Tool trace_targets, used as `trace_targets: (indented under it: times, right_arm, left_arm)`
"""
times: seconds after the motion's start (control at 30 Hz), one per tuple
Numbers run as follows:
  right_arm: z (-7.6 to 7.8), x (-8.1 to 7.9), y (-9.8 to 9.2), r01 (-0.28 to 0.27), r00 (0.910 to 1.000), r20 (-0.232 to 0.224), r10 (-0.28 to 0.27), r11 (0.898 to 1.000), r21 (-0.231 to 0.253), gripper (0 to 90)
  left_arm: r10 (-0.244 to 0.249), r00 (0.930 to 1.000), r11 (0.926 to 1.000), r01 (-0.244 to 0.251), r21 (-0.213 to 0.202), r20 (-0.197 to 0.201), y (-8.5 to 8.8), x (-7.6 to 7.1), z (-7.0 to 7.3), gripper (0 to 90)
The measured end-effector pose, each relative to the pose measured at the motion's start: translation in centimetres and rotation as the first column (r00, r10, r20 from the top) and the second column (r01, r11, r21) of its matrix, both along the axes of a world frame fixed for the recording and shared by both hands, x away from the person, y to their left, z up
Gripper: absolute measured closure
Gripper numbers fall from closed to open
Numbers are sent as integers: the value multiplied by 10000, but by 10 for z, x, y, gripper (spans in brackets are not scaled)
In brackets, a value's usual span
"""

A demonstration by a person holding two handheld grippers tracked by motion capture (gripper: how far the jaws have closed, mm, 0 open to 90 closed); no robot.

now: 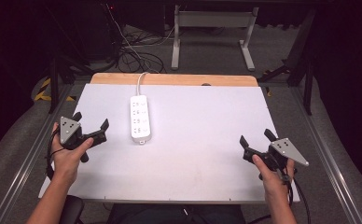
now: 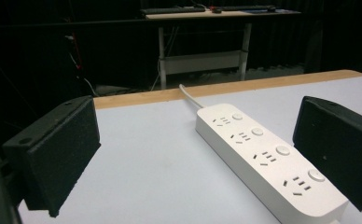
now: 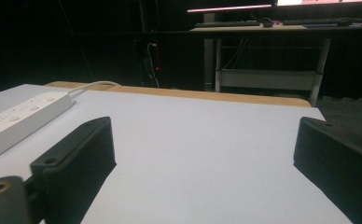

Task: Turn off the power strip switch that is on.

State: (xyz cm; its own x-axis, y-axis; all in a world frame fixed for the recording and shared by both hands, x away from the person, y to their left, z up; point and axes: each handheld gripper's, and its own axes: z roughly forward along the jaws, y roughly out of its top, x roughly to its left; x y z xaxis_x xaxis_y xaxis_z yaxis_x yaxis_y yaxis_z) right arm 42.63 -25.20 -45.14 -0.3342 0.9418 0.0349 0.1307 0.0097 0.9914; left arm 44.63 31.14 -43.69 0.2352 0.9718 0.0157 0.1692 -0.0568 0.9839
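The white power strip (image 1: 140,118) lies flat on the table (image 1: 202,154), left of centre. Left hand-held gripper (image 1: 91,127) rests just beside it, jaws apart, empty, apparently ready to approach. Right hand-held gripper (image 1: 257,141) waits well apart, likewise spread and empty.

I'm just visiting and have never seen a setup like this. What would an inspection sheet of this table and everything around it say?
Surface: white tabletop with a wooden strip along the far edge.
Job's things: white power strip with four sockets, each with its own button, lying flat left of centre, nothing plugged in.
Clutter: nothing seen.
Grippers: left tongs open, beside the power strip and apart from it; right tongs open over bare tabletop; each held in one hand.
Cables: the power strip's white cord runs off the far edge; dark cables lie on the floor behind.
Surroundings: dark room, a white-framed desk beyond the table, with keyboards on it in the gripper views.
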Motion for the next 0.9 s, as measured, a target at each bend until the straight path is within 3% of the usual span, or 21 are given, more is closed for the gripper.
trace_targets:
  times: [0.9]
  right_arm:
    - [0, 0, 0, 55, 10000, -23, -55, 10000, 66, 28]
  left_arm:
    - [-214, 9998, 9998, 214, -49, -14, 2, -1, -1, 11]
